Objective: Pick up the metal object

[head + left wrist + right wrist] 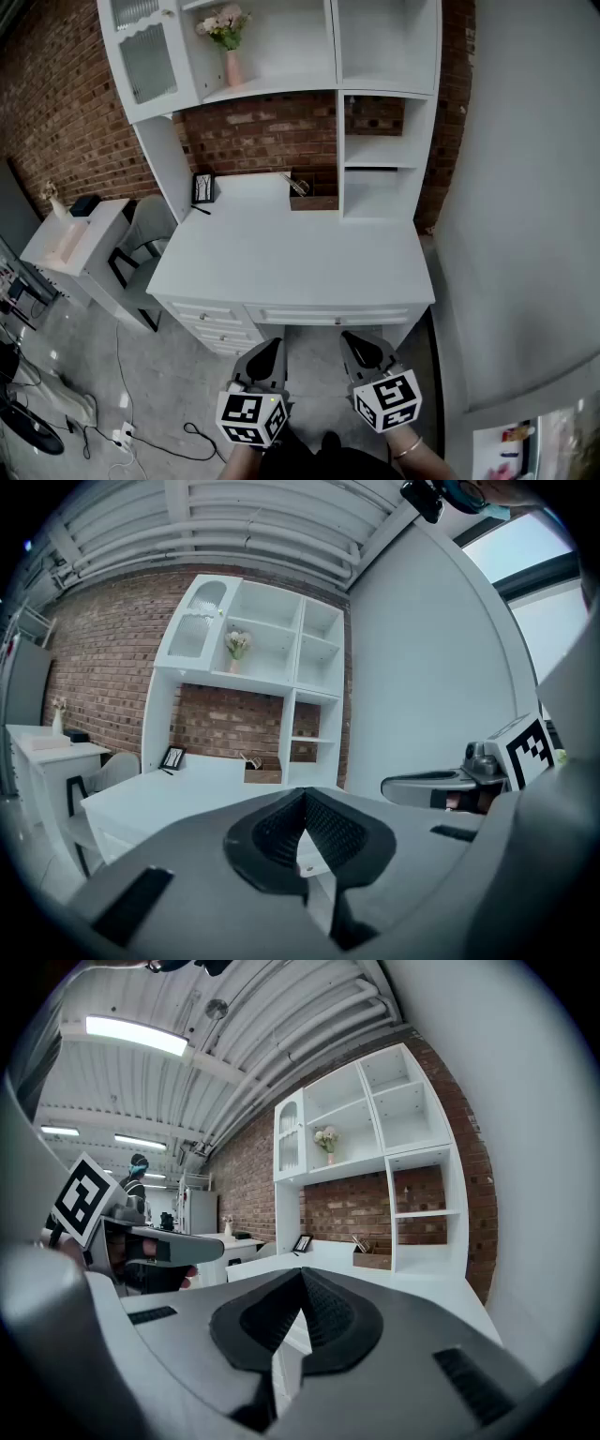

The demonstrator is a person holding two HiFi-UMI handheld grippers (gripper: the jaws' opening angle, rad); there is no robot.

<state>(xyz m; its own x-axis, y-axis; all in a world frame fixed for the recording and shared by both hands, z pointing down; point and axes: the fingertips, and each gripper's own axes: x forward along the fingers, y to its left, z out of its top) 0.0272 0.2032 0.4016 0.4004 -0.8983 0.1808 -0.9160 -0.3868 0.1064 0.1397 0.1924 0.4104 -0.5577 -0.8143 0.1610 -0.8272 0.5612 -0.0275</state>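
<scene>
Brick wall runs across the back and left; plain grey wall fills the right side. Concrete floor below, w/ cables trailing at lower left.

White hutch stands on the back of the white counter: glass-door cupboard top left, open shelves in the middle, cubbies down the right. Counter front has drawers. A lower white side table sits to the left of the counter, w/ a grey chair btwn the two.

Left tool and right tool are held side by side over the floor, just in front of the counter edge, tips pointing toward it. Left tool: jaws together at the tips, nothing btwn them. Right tool: jaws also together, nothing btwn them.

Wooden box sits at the back of the counter, under the hutch's middle shelf and against the right-hand cubbies. Black picture frame stands at the back left of the counter. Pink vase w/ flowers stands on the hutch's middle shelf.

Metal object sticks up out of the box's left end, tilted left; exact type too small to tell. It is well apart from both tools. A dark pen lies on the counter just in front of the frame.
</scene>
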